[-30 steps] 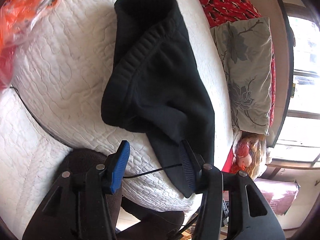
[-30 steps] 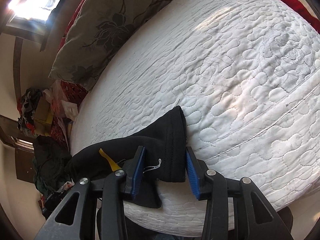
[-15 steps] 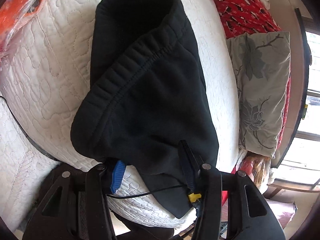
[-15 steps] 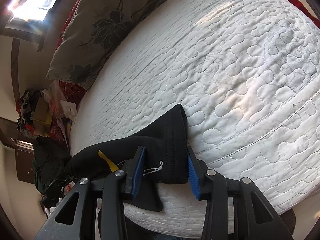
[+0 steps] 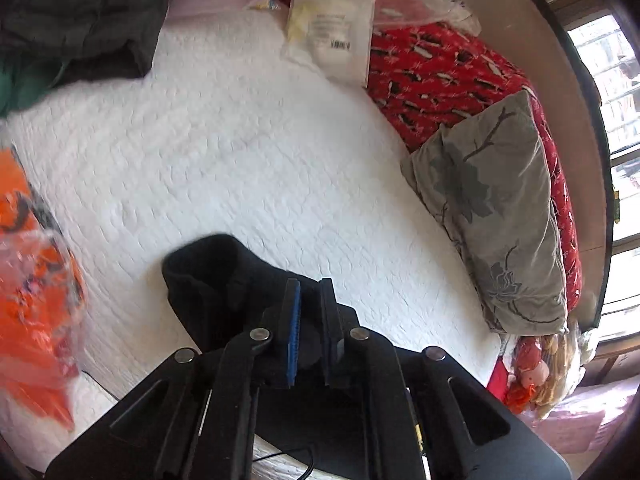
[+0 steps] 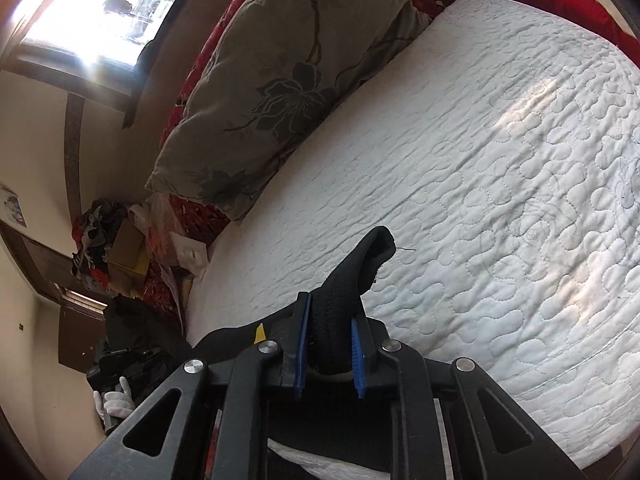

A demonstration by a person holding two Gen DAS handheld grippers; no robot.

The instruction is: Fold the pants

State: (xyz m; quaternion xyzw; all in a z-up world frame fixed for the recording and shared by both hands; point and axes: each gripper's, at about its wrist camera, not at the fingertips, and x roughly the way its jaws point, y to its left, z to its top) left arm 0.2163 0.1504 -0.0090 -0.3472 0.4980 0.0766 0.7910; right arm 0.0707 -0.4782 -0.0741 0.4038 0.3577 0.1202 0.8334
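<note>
The black pants [image 5: 216,280] are bunched at the near edge of the white quilted bed [image 5: 240,168]. My left gripper [image 5: 310,312] is shut on a fold of the black fabric and holds it just above the quilt. My right gripper [image 6: 330,336] is shut on another edge of the pants [image 6: 360,268], which sticks up past the blue pads [image 6: 356,352]. Most of the garment is hidden under the gripper bodies.
A grey floral pillow lies along the bed's side [image 5: 496,216] [image 6: 288,80] on a red patterned blanket [image 5: 440,76]. A plastic packet [image 5: 332,36], dark clothes [image 5: 76,20] and an orange bag [image 5: 36,304] ring the bed. Clutter [image 6: 116,248] lies beside it.
Both grippers have closed on the pants. The left one moved forward and lifted the fabric, so the spread garment has dropped out of its view. The right one raised its edge.
</note>
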